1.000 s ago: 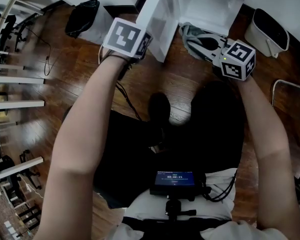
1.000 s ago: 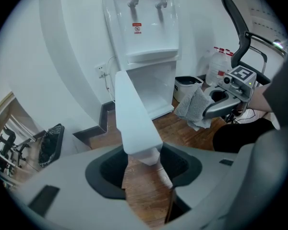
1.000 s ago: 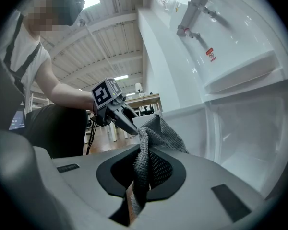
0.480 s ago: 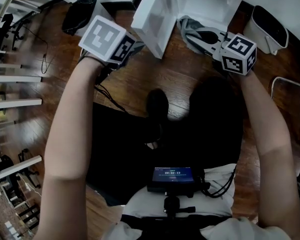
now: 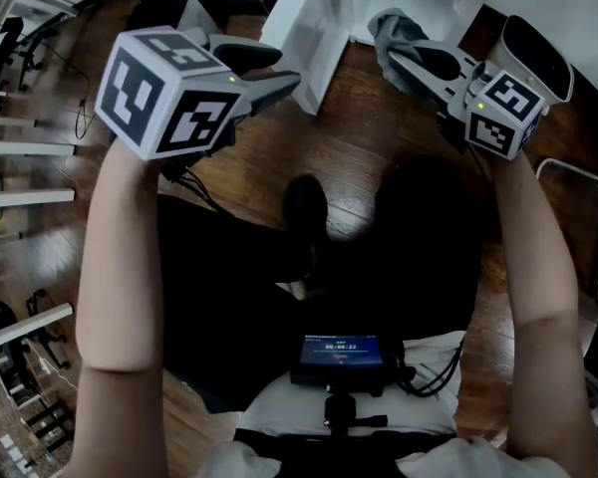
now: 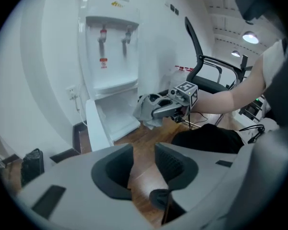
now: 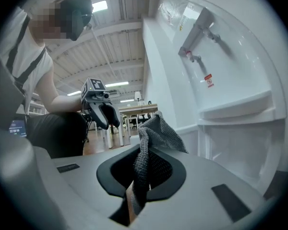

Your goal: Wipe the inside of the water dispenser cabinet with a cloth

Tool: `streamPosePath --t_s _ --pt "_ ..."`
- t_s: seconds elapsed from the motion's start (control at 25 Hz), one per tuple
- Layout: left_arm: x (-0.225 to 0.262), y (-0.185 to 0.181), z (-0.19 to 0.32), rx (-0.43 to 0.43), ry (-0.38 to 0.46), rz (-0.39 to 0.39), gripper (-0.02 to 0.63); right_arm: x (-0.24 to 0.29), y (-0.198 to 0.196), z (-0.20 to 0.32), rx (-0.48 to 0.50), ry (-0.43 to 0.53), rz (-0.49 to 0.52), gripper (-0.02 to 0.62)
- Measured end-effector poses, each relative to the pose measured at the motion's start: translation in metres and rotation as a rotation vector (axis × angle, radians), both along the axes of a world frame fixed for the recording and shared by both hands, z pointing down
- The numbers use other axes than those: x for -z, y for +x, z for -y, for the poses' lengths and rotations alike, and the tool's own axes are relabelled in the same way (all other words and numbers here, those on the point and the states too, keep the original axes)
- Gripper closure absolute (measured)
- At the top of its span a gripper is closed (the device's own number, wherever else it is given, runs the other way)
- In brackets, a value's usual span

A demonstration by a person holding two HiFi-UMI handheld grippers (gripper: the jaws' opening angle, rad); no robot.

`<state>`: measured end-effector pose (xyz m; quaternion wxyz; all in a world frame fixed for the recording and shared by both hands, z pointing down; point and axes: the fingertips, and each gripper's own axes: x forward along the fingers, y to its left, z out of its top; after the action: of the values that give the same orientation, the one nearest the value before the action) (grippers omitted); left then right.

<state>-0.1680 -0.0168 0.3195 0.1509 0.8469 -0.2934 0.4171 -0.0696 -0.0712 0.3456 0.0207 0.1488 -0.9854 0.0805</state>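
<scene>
The white water dispenser [image 6: 110,56] stands against the wall with its lower cabinet [image 6: 119,116] open. The cabinet door [image 5: 301,30] is swung out to the left. A grey knitted cloth [image 5: 393,28] is pinched in my right gripper [image 5: 407,56], which is shut on it and held level just in front of the cabinet opening. The cloth [image 7: 156,133] bunches up out of the jaws. My left gripper [image 5: 279,70] is raised left of the door, apart from it. Its jaws are closing with nothing between them; only floor shows through the gap in the left gripper [image 6: 143,159].
A black bag [image 5: 164,13] sits on the wooden floor left of the door, and a white appliance [image 5: 538,58] right of the dispenser. An office chair [image 6: 206,75] stands behind the person. A small screen [image 5: 344,352] hangs at the person's chest.
My left gripper has risen and drawn back from the door's edge toward the camera. My right gripper has lifted a little with the cloth. The door stays open.
</scene>
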Motion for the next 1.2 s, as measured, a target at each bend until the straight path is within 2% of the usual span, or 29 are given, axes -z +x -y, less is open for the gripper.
streamPosePath --t_s 0.12,0.28,0.4,0.6,0.76,1.04,1.2 --pt "0.024 0.020 0.000 0.010 0.121 -0.120 0.478 0.021 0.012 -0.007 -0.022 0.029 0.014 0.565" --pt "0.064 0.036 0.018 0.097 0.288 -0.322 0.553 0.049 0.029 -0.010 -0.069 0.050 0.041 0.565" --pt "0.075 0.041 0.031 0.140 0.352 -0.394 0.583 0.050 0.045 -0.010 -0.116 0.069 0.027 0.565" --pt "0.072 0.058 0.030 0.121 0.353 -0.405 0.586 0.019 0.081 -0.013 -0.229 0.024 -0.043 0.565" --pt "0.065 0.097 0.029 0.053 0.306 -0.431 0.586 -0.015 0.121 -0.011 -0.322 -0.004 -0.140 0.565" --pt "0.025 0.165 0.013 -0.152 0.211 -0.326 0.588 -0.154 0.199 -0.016 -0.450 -0.127 -0.424 0.565" --pt "0.007 0.179 0.001 -0.206 0.168 -0.282 0.586 -0.251 0.228 -0.034 -0.469 -0.260 -0.593 0.565"
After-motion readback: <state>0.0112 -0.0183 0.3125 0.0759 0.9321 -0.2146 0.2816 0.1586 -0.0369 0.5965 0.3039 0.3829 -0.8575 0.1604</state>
